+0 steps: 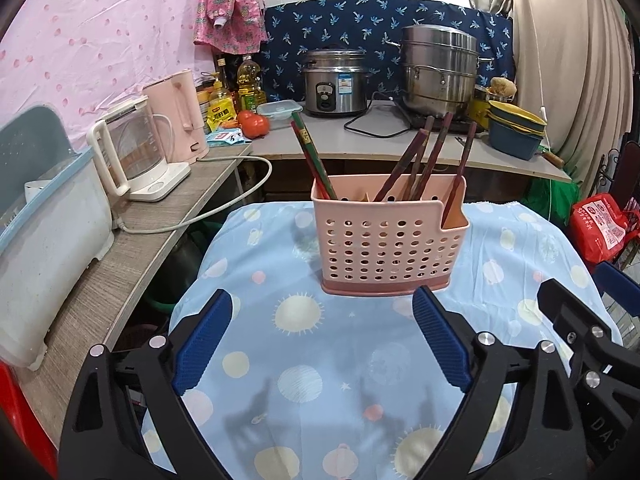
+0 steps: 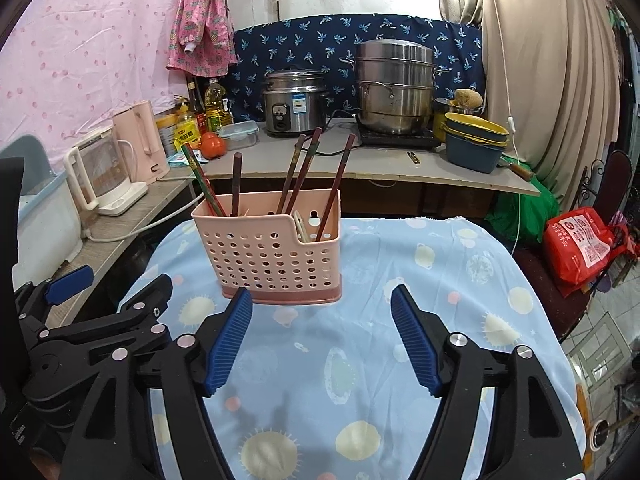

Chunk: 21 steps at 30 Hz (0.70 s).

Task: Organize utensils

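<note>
**Chopsticks in holder, both tongs spread**

One pink perforated holder (image 2: pixel 276 256) stands upright on the table (image 2: pixel 420 320), far-centre. About six chopsticks (image 2: pixel 302 172) lean inside. Left tongs (image 1: pixel 322 338) and right tongs (image 2: pixel 322 334) hover near it, empty. Behind: two kettles (image 1: pixel 136 152).

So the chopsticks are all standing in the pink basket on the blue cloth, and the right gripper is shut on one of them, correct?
Not quite. The right gripper is open and holds nothing, as the right wrist view shows. The chopsticks do all stand in the pink basket on the blue cloth.
</note>
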### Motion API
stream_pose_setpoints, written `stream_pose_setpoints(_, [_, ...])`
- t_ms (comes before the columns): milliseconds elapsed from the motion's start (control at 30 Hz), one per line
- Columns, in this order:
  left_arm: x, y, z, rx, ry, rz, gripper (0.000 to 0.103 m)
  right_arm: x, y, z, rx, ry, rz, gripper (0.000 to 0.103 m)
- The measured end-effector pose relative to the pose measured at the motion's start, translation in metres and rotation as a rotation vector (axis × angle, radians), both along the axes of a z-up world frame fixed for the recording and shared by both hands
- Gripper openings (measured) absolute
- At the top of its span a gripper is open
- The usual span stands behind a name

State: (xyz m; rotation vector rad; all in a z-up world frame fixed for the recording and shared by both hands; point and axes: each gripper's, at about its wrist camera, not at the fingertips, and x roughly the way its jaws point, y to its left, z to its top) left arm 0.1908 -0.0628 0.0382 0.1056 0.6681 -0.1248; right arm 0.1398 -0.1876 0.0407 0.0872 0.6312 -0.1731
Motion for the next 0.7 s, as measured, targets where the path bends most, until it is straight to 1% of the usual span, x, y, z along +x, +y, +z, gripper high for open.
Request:
stream_pose_setpoints(100, [0.000, 0.002, -0.002, 0.001, 0.006, 0.010, 0.090, 0.000, -0.001, -0.002, -0.001, 0.009, -0.012, 0.079])
stream_pose_setpoints(133, [0.001, 0.003, -0.003, 0.001, 0.011, 0.014, 0.090, -0.001, -0.002, -0.003, 0.002, 0.012, -0.015, 0.084])
stream_pose_setpoints(233, [0.000, 0.004, -0.006, 0.003, 0.016, 0.017, 0.094, -0.003, -0.004, -0.005, 0.008, 0.018, -0.019, 0.085])
stream_pose_setpoints(367, [-0.002, 0.002, -0.008, 0.014, 0.021, 0.013, 0.095, -0.004, -0.006, -0.007, 0.004, 0.024, -0.026, 0.088])
stream_pose_setpoints(400, [-0.003, 0.002, -0.009, 0.016, 0.022, 0.014, 0.095, -0.005, -0.007, -0.008, 0.006, 0.024, -0.027, 0.091])
stream_pose_setpoints(433, [-0.003, 0.002, -0.009, 0.018, 0.022, 0.020, 0.095, -0.006, -0.008, -0.008, 0.009, 0.023, -0.032, 0.097])
stream_pose_setpoints(533, [-0.004, 0.002, -0.009, 0.009, 0.022, 0.014, 0.096, -0.007, -0.011, -0.009, 0.013, 0.013, -0.039, 0.097])
stream_pose_setpoints(700, [-0.005, 0.000, -0.011, 0.023, 0.020, 0.012, 0.096, -0.007, -0.012, -0.014, 0.014, 0.039, -0.036, 0.097])
